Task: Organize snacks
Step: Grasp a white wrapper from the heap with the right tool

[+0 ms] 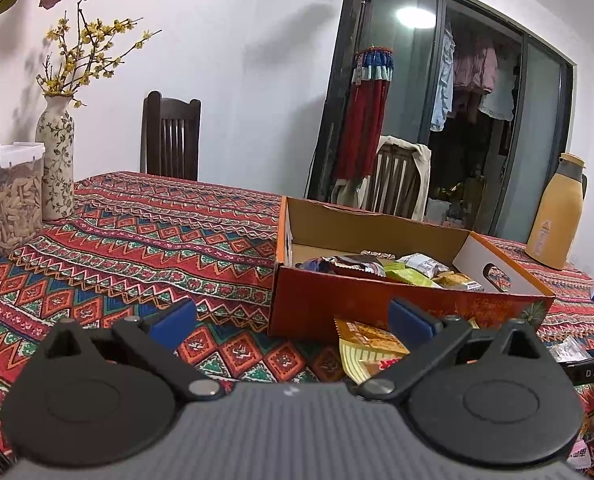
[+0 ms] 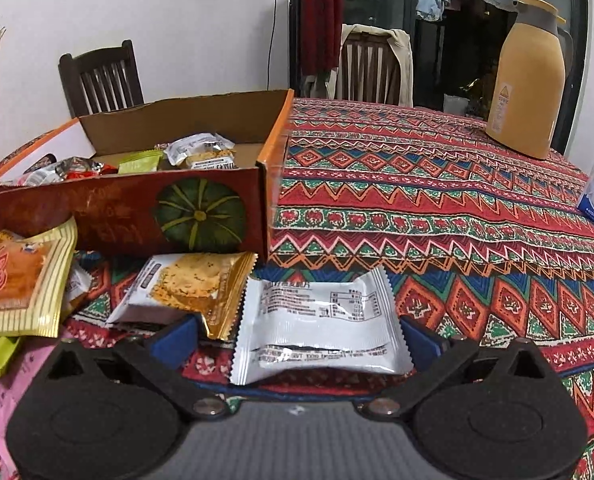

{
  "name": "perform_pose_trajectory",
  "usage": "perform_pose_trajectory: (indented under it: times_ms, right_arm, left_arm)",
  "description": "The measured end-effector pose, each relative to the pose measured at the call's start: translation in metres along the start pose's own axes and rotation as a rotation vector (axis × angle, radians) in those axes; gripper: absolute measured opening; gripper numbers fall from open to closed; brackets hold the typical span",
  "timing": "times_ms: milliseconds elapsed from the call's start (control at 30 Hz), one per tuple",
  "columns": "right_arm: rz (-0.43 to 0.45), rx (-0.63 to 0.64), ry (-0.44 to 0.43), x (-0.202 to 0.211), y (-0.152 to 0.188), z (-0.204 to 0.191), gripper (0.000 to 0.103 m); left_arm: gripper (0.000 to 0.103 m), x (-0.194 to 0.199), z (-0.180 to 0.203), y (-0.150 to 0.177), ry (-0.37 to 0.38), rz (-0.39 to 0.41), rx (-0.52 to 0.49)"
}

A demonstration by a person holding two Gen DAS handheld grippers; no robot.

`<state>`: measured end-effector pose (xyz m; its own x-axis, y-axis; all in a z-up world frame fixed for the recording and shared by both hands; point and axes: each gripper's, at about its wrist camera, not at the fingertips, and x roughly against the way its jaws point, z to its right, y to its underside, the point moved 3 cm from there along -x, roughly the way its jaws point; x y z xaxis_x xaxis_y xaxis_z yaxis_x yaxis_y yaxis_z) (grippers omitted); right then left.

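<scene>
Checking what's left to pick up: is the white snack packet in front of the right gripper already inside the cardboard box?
No, the white snack packet lies on the tablecloth, outside the cardboard box.

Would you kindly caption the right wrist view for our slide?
Open right gripper straddles a white packet before the snack box.

Two claw-mounted fisheye cameras look low across the patterned desk (image 1: 145, 240). The left-wrist view faces the open cardboard box (image 1: 397, 304) from close in, the box at 1 o'clock. The right-wrist view sits nearer the desk, with the same box (image 2: 137, 208) at 11 o'clock. Both share the box, the yellow flask (image 1: 555, 216) (image 2: 531, 76) and the far chairs.
</scene>
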<state>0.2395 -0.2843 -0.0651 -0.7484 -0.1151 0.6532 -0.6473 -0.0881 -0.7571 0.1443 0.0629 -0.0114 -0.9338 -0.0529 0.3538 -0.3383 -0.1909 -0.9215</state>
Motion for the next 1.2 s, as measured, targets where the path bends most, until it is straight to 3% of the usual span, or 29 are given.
perform_pose_trajectory:
  times_ms: [267,333,433,500,600,767,933,1133,1200]
  right_arm:
    - [0.005,0.011,-0.017,0.001,0.0,0.0,0.102]
    - [0.024,0.016,-0.027,0.003,0.002,-0.001,0.095]
    - [0.057,0.034,-0.05,0.009,0.005,-0.005,0.075]
    - [0.074,0.05,-0.064,0.013,0.007,-0.009,0.055]
    - [0.086,0.054,-0.078,0.018,0.009,-0.012,0.033]
    - [0.107,0.042,-0.072,0.024,0.01,-0.013,0.019]
    - [0.144,0.02,-0.053,0.031,0.011,-0.008,0.018]
    - [0.149,0.009,-0.062,0.034,0.012,-0.006,0.025]
    - [0.157,0.003,-0.059,0.035,0.012,-0.006,0.052]
  left_arm:
    - [0.103,0.001,0.0,0.0,0.0,0.005,0.002]
    - [0.103,0.001,0.0,0.0,0.0,0.007,0.003]
    - [0.103,0.003,-0.002,-0.001,-0.003,0.016,0.015]
    - [0.103,0.002,-0.003,-0.001,-0.005,0.014,0.019]
    - [0.103,0.003,-0.003,-0.002,-0.005,0.016,0.02]
    - [0.103,0.003,-0.003,-0.002,-0.004,0.017,0.021]
    - [0.103,0.003,-0.002,-0.001,-0.003,0.016,0.02]
    - [0.103,0.003,-0.002,-0.001,-0.003,0.016,0.02]
    - [0.103,0.003,-0.003,-0.001,-0.003,0.016,0.021]
